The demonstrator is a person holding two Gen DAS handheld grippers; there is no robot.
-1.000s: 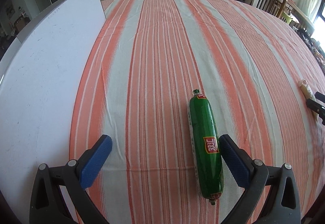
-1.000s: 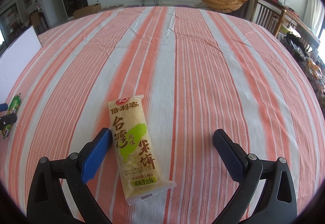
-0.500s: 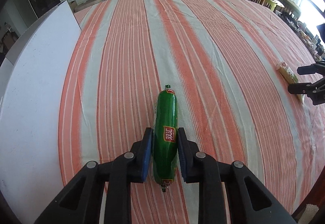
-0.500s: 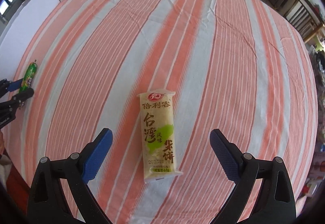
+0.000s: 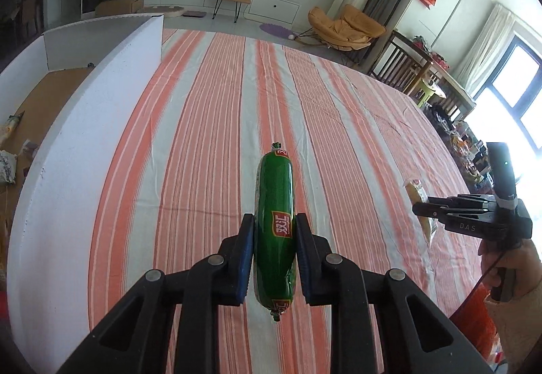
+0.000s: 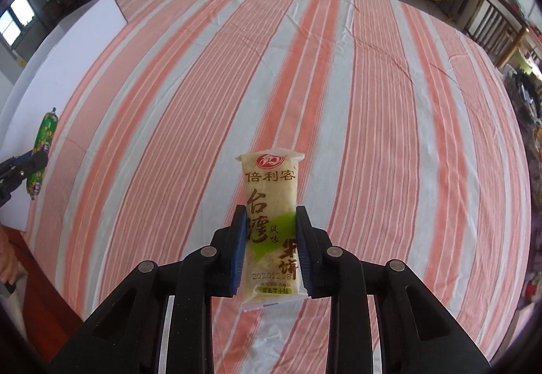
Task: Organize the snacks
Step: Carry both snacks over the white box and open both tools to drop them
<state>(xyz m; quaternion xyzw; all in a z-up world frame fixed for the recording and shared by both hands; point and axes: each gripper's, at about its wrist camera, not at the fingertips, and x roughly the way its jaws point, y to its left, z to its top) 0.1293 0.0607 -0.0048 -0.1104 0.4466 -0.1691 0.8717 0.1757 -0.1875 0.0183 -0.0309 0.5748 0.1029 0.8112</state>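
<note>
My left gripper [image 5: 274, 225] is shut on a green sausage stick [image 5: 273, 201] with a red label and holds it above the striped tablecloth [image 5: 203, 137]. My right gripper [image 6: 270, 221] is shut on a pale yellow rice-cracker packet [image 6: 271, 191] with Chinese print, lifted off the cloth. In the left wrist view the right gripper [image 5: 420, 208] shows at the far right with the packet [image 5: 418, 194]. In the right wrist view the left gripper [image 6: 37, 160] and the sausage [image 6: 44, 133] show at the far left.
A white-walled box [image 5: 84, 123] stands along the table's left side; its brown floor [image 5: 37, 103] holds a few snack packets [image 5: 8, 126]. A wooden chair [image 5: 399, 62] and a cluttered side table stand beyond the right edge.
The right gripper has shut on the rice-cracker packet and raised it. The left gripper, shut on the sausage half a second ago, has lifted it, bringing the white box's inside into view.
</note>
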